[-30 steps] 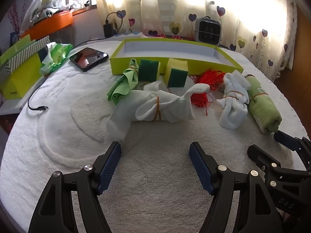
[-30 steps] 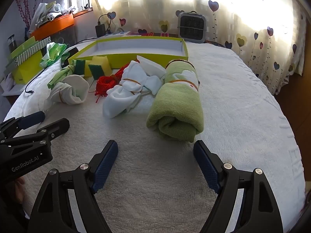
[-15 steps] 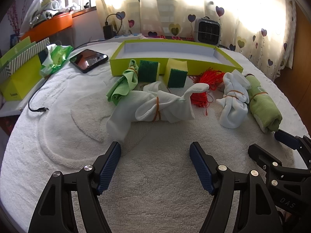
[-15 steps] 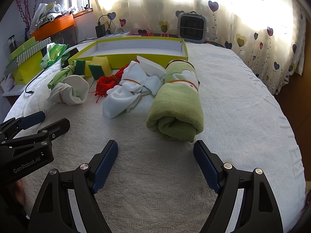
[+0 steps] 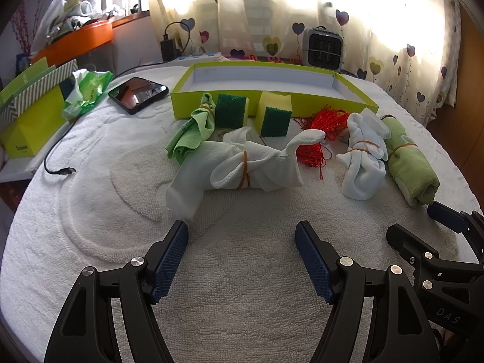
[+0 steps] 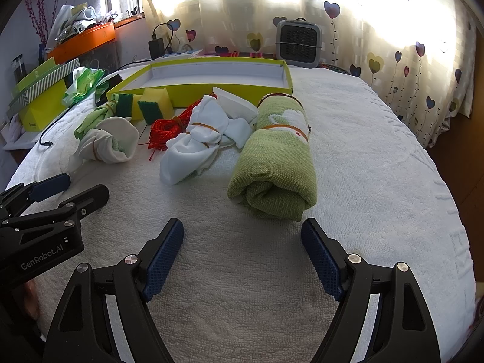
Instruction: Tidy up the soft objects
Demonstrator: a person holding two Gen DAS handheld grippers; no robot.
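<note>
Soft bundles being lined up in front of the tray, nothing gripped yet

The rolled green towel (image 6: 273,163) and banded white cloth bundle (image 5: 242,166) are being left just before the empty yellow-green tray (image 5: 272,72), probably for loading; left gripper (image 5: 242,260) and right gripper (image 6: 242,257) are being held wide apart over the white terry cover (image 6: 378,157), heart-print curtains (image 6: 408,30) behind.

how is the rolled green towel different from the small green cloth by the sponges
The rolled green towel is a thick, tight roll with two rubber bands around it; the small green cloth is thin and loosely bunched, tied near one end so the rest fans out. The towel lies at the right end of the row, just ahead of the right tongs; the cloth lies far left, against a sponge. Both are light green and banded.
</note>
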